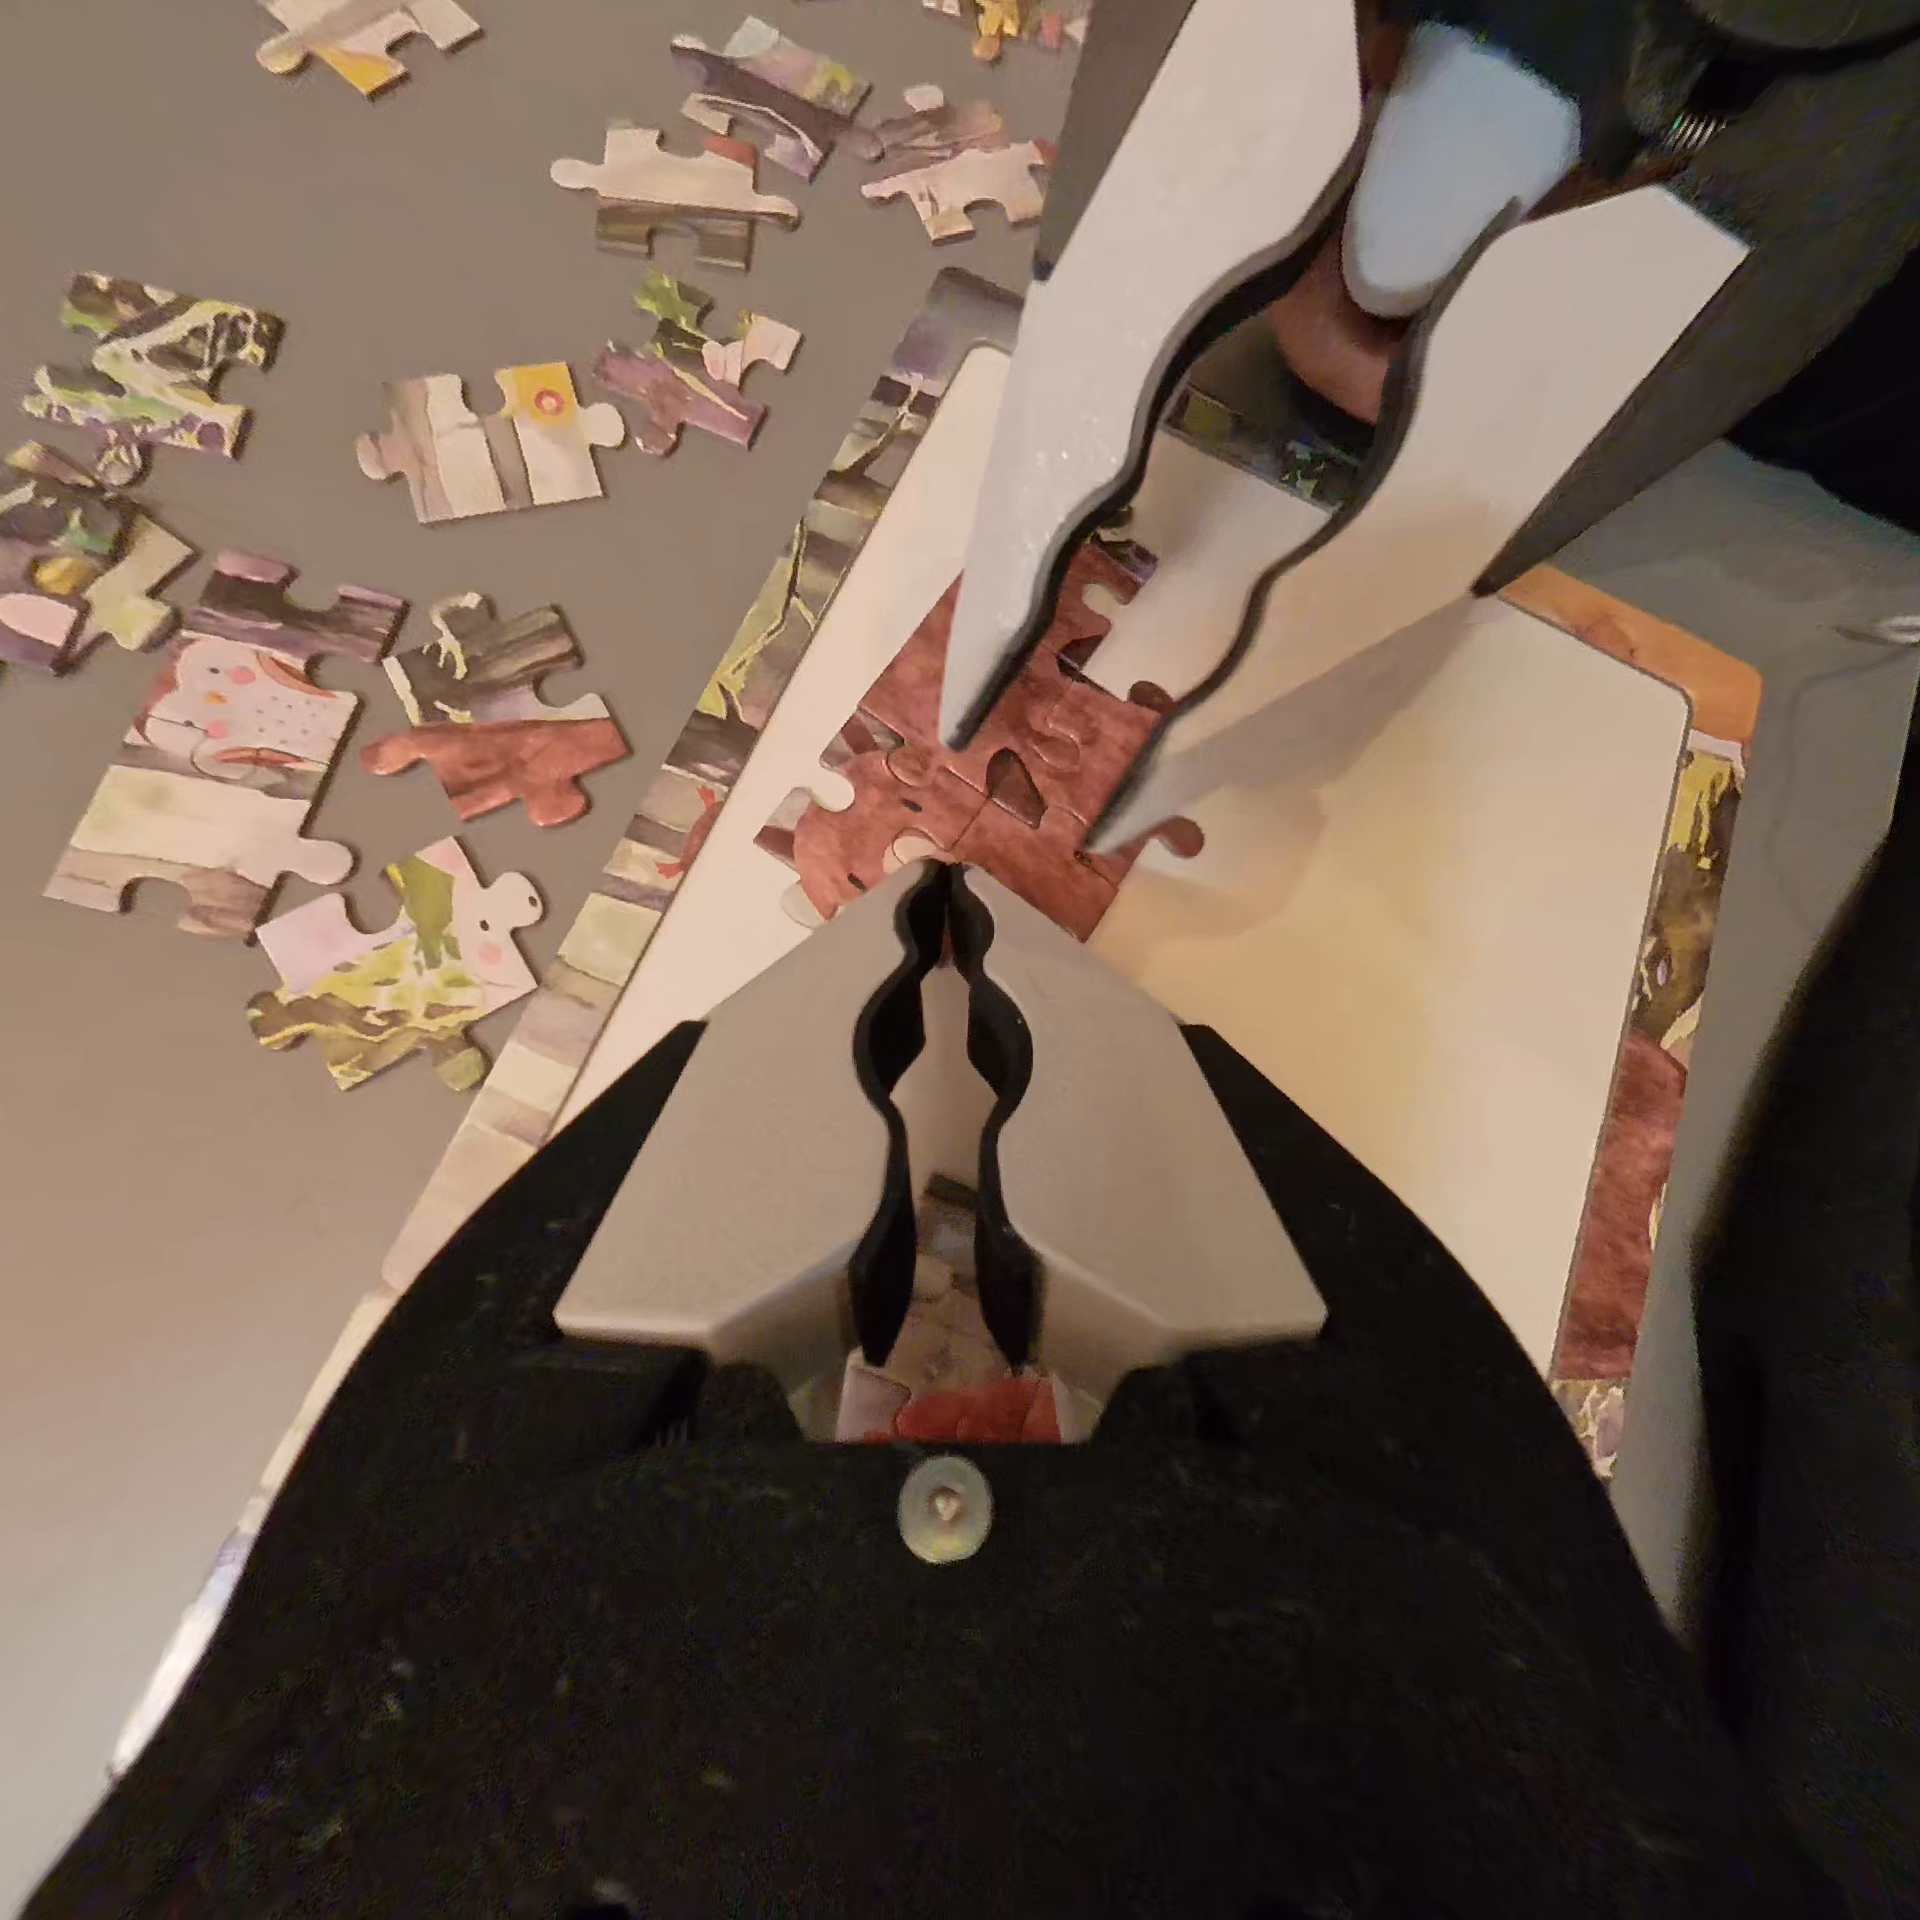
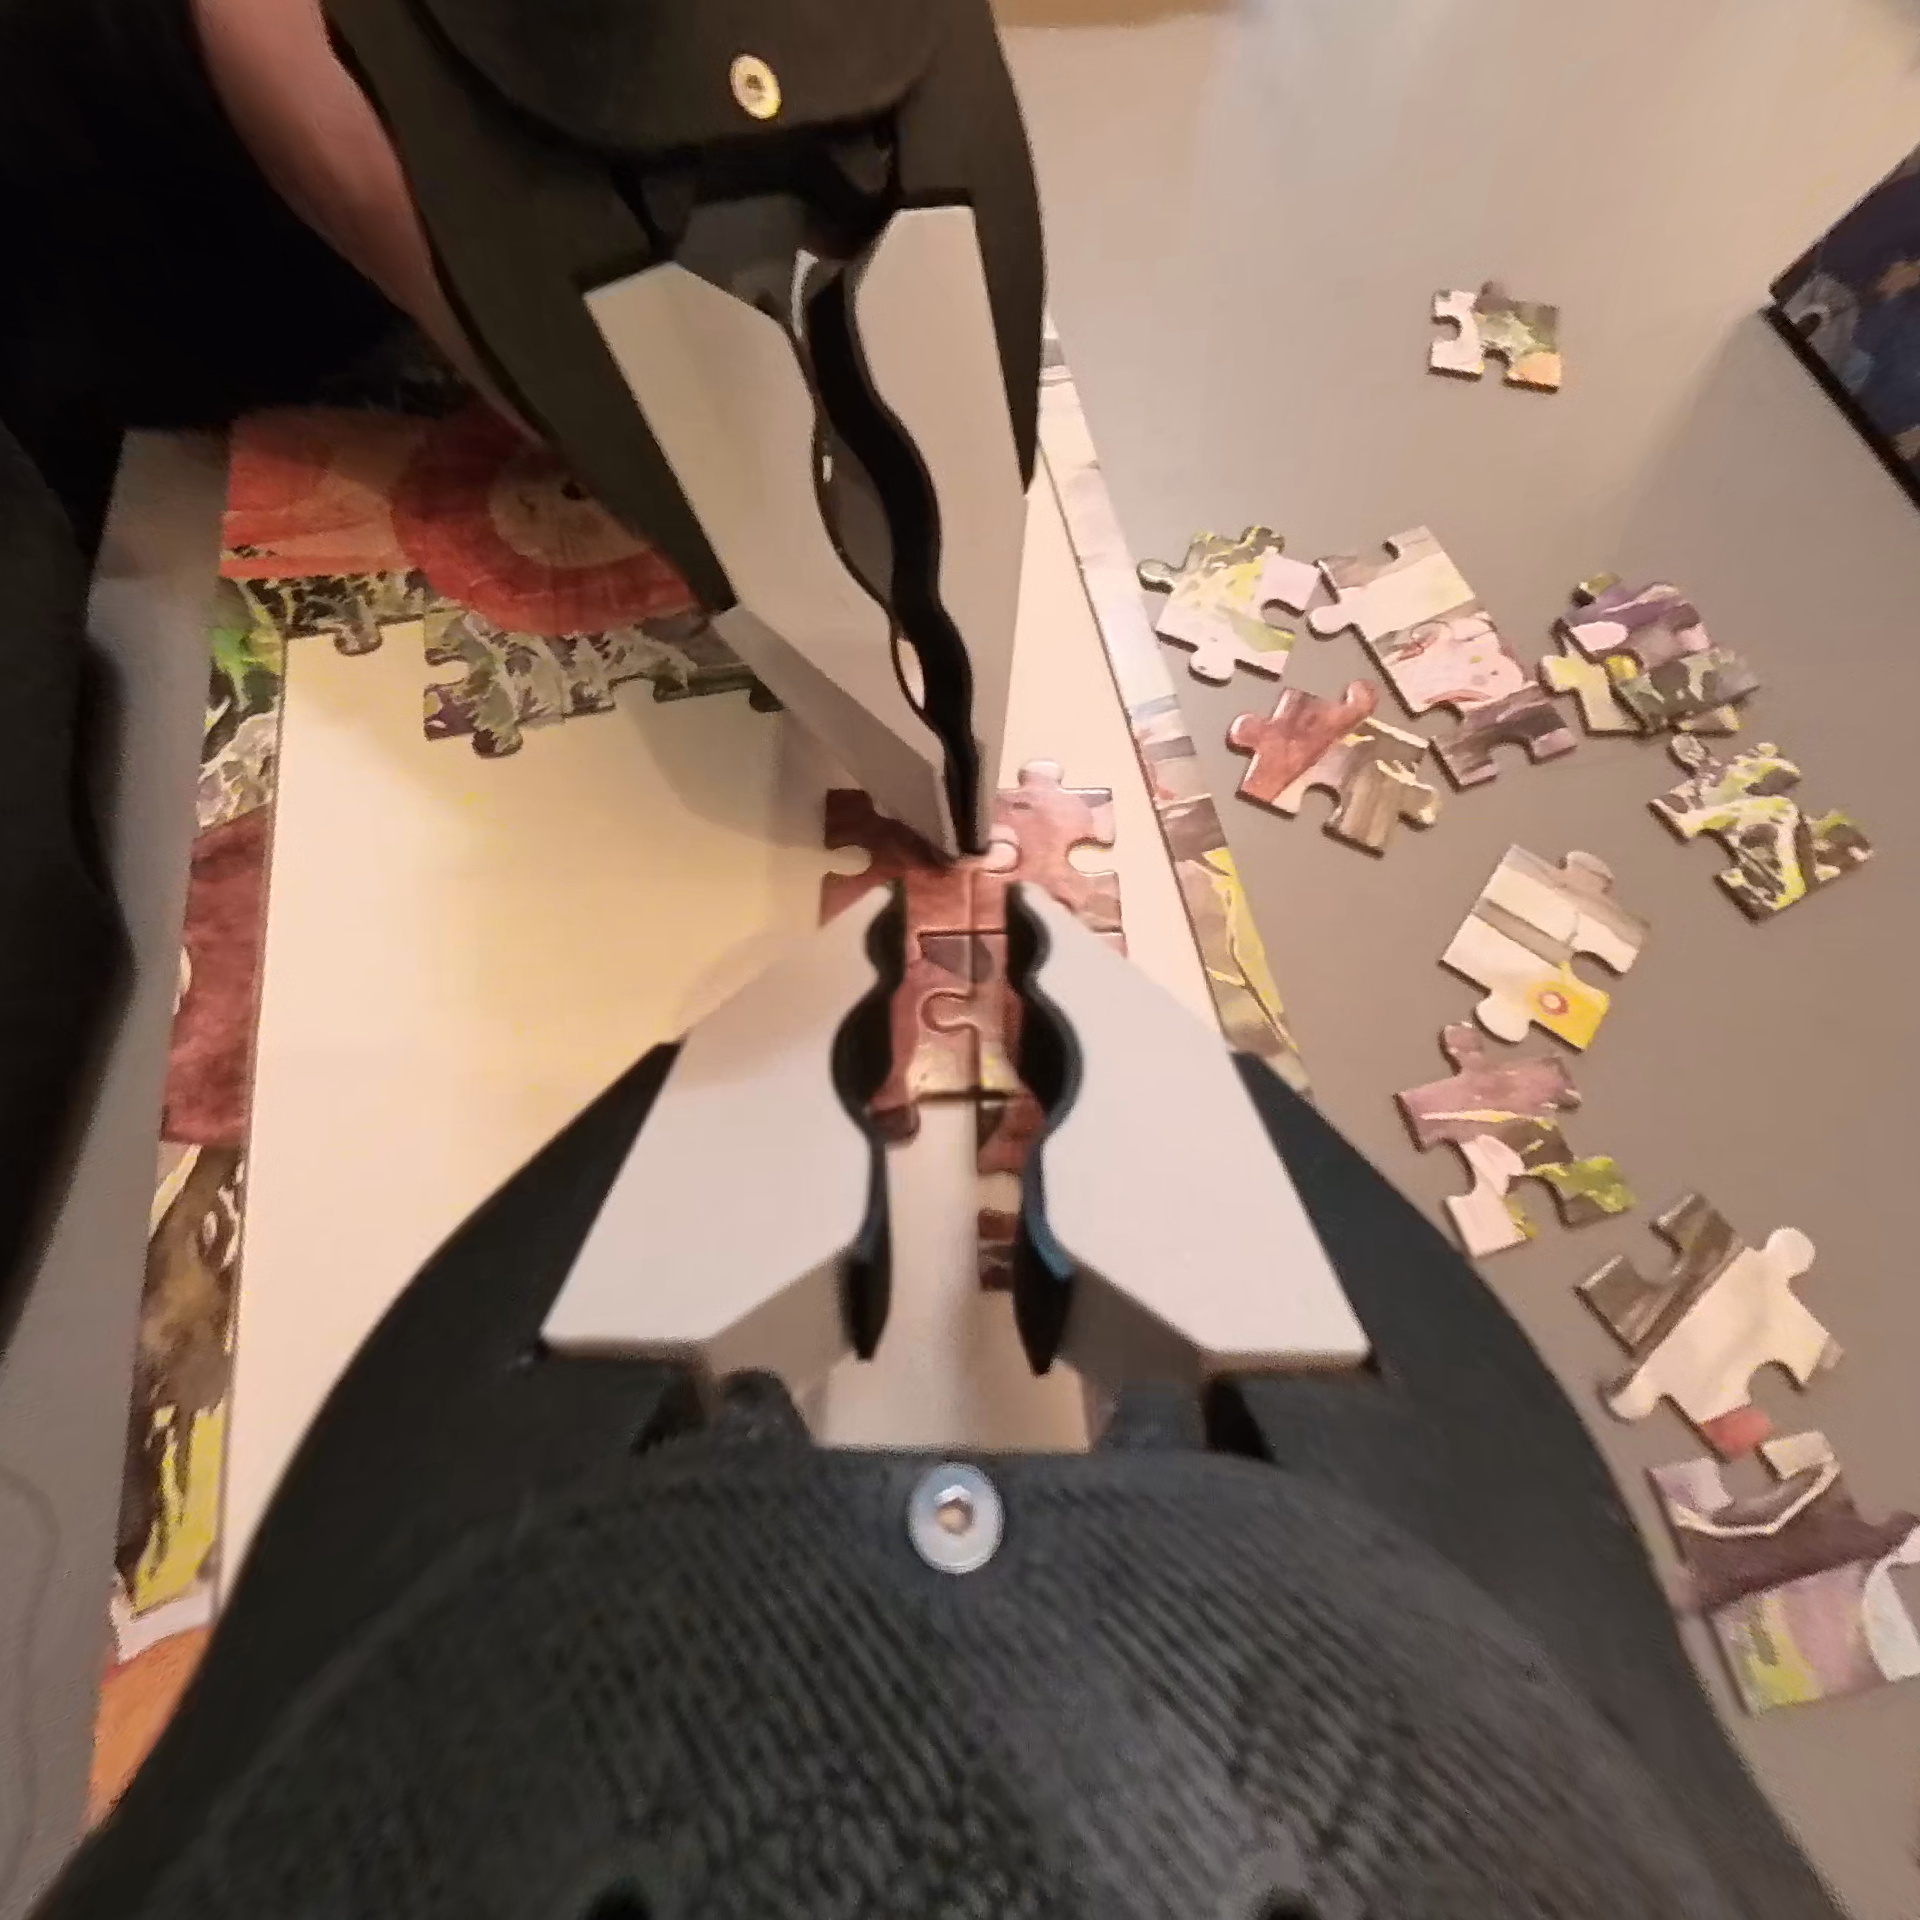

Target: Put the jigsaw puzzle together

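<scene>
A cluster of joined brown puzzle pieces (image 1: 1039, 831) lies flat on the white inside of the puzzle board (image 1: 1351, 987). My left gripper (image 1: 945, 873) is shut with nothing between its pads, and its tips rest at the near edge of the cluster. My right gripper (image 1: 1034, 788) comes in from the far side with its fingers a little apart, tips down on the cluster. In the right wrist view my right gripper (image 2: 953, 896) straddles the brown pieces (image 2: 945, 935) without pinching them. The left gripper (image 2: 971, 847) points down at them, shut.
Several loose pieces (image 1: 488, 447) lie on the grey table left of the board, one partly brown (image 1: 509, 748). They also show in the right wrist view (image 2: 1538, 935). An assembled red and green section (image 2: 468, 520) fills the board's far end. A dark box (image 2: 1860, 312) sits at the far right. Left and right tips are no more than a few centimetres apart.
</scene>
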`<state>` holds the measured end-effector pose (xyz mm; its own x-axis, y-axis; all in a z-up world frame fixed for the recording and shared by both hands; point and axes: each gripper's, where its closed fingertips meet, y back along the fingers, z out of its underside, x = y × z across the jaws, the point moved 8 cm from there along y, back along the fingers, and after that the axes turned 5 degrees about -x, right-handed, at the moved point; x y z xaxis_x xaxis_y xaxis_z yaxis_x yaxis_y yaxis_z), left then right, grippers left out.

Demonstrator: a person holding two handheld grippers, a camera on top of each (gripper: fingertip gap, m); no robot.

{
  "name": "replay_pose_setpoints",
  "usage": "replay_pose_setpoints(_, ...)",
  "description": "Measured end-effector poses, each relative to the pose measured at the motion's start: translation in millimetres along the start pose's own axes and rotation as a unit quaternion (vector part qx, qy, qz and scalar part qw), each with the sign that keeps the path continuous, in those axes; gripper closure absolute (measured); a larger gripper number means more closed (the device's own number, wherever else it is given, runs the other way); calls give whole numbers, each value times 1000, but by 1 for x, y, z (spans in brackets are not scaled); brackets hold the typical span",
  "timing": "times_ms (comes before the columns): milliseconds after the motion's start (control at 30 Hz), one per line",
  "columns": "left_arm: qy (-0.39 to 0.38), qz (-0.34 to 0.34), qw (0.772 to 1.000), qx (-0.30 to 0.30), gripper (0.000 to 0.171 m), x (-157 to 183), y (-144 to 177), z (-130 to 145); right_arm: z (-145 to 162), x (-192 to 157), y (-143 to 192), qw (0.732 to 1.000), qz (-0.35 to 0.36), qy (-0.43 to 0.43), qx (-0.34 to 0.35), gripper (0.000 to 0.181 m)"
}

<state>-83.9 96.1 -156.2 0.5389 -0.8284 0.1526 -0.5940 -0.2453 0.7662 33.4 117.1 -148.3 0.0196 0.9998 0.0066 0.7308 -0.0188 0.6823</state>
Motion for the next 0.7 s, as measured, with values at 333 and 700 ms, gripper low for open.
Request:
replay_pose_setpoints(333,0,-2,1000,-1,171,0,0,0,2,1,-10,999,37,1,-28,181)
replay_pose_setpoints(700,2,0,1000,0,171,0,0,0,4,14,1,996,81,-14,-33,181)
